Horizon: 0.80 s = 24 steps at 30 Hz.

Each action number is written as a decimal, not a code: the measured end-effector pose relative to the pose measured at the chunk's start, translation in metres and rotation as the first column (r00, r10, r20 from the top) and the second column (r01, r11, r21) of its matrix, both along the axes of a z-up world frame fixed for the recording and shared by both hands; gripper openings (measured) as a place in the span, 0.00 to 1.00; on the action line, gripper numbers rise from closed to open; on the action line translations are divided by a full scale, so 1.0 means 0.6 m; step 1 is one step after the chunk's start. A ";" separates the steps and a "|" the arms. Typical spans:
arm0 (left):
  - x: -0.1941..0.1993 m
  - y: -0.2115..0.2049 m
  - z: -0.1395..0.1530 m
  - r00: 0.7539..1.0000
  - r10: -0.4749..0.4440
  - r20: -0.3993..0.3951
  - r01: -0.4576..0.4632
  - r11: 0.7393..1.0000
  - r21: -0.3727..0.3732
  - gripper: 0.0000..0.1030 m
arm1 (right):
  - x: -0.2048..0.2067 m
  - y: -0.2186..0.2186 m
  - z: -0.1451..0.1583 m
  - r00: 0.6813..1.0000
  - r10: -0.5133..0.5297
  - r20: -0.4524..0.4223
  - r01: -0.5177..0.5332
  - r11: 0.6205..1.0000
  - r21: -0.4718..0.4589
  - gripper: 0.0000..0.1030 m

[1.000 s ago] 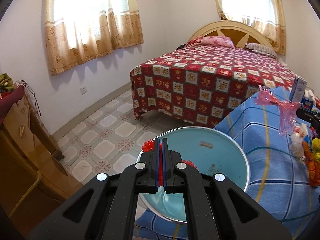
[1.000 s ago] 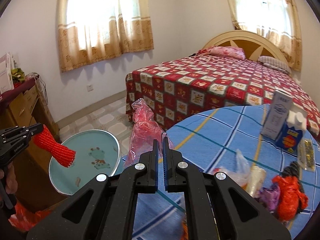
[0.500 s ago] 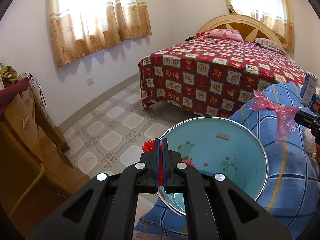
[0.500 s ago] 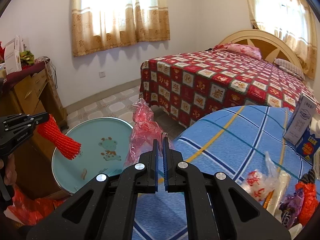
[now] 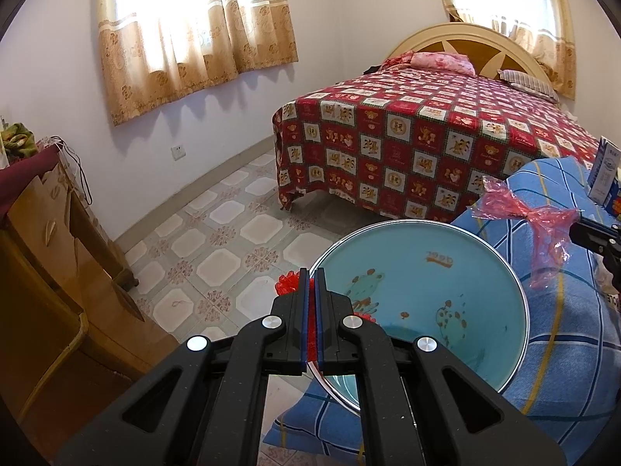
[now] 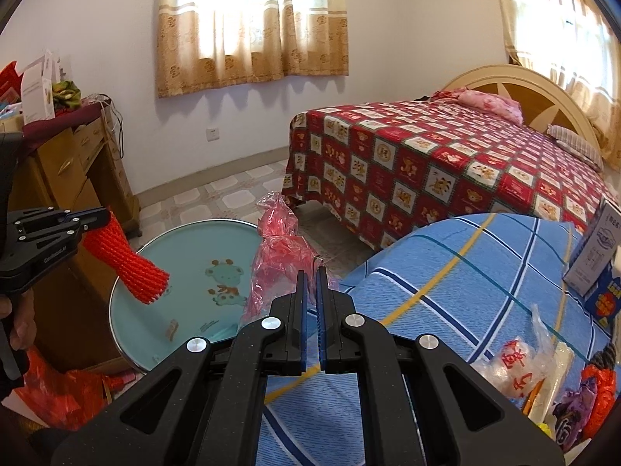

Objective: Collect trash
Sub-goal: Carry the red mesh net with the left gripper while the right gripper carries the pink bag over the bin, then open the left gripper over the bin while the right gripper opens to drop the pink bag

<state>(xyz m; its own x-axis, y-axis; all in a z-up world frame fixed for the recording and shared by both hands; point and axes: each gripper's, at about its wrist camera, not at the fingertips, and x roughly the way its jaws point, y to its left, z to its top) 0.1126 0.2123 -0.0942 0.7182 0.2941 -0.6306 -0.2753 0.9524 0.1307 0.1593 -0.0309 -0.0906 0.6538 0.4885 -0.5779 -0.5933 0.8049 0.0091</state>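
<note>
My left gripper is shut on a red foam net sleeve, which shows only as red at both sides of the jaws. From the right wrist, that left gripper holds the red sleeve slanting down over the left rim of a round teal tray. My right gripper is shut on a crumpled pink plastic bag beside the tray's right rim. In the left wrist view the pink bag hangs from the right gripper just past the tray.
A blue checked cloth covers the table. On it, at the right, lie a white bag with red print, an orange-red bag and cartons. A wooden dresser stands left, a bed behind.
Both grippers have swung left towards the tray, which now looks larger and more central in both views. The net sleeve and the pink bag are still held.
</note>
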 end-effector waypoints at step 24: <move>-0.003 -0.090 -0.030 0.990 -0.130 -0.057 0.127 0.990 -0.059 0.66 | -0.095 -0.108 0.029 0.993 -0.111 0.038 0.112 0.993 -0.024 0.51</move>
